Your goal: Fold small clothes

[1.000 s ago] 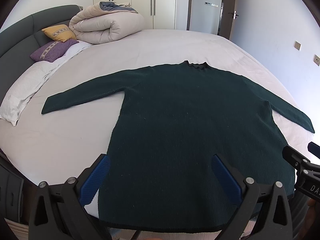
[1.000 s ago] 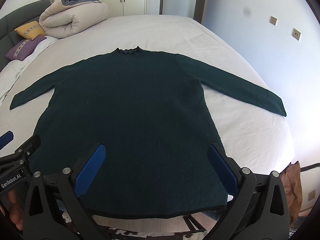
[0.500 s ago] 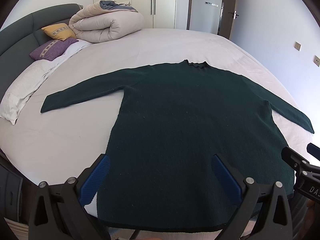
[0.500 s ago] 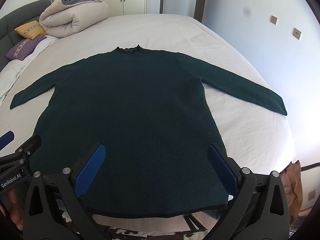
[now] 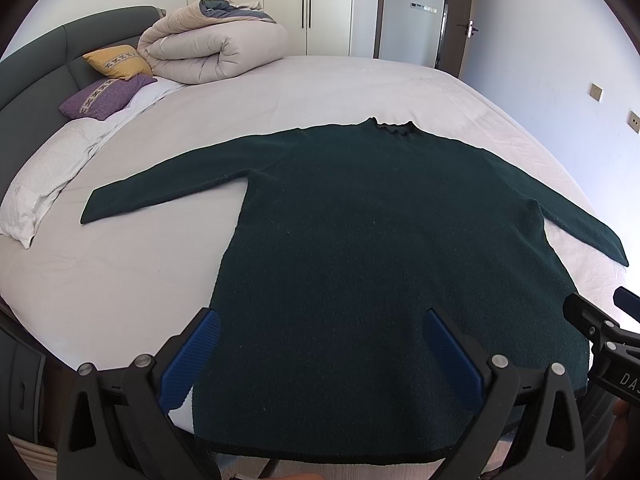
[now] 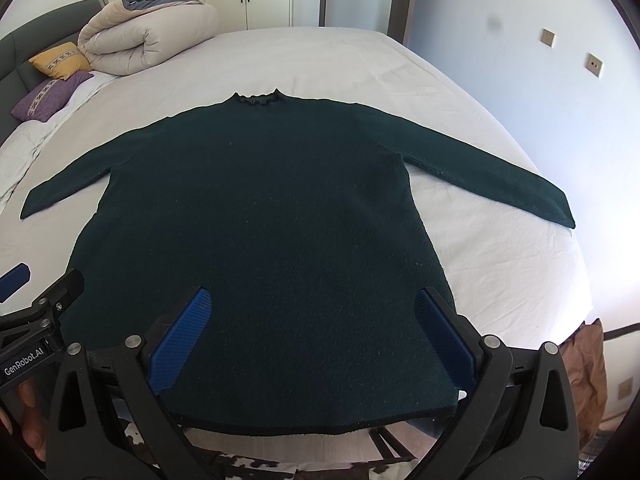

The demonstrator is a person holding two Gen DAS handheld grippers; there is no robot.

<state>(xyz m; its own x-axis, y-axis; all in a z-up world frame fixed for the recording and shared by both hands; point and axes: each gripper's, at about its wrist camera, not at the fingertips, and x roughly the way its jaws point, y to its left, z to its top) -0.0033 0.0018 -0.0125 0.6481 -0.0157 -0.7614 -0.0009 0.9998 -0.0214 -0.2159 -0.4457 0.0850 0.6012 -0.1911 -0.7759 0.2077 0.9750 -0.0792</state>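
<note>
A dark green long-sleeved sweater lies flat on the bed, front up, collar away from me, both sleeves spread out to the sides. It also shows in the right wrist view. My left gripper is open and empty, hovering above the sweater's lower left part near the hem. My right gripper is open and empty above the lower right part near the hem. Each gripper shows at the edge of the other's view.
The bed has a white sheet. A rolled beige duvet, a yellow pillow and a purple pillow lie at the headboard, far left. Wardrobe and door stand behind. The bed's near edge runs under the hem.
Both grippers have drifted very slightly; the sweater has not moved and both stay open.
</note>
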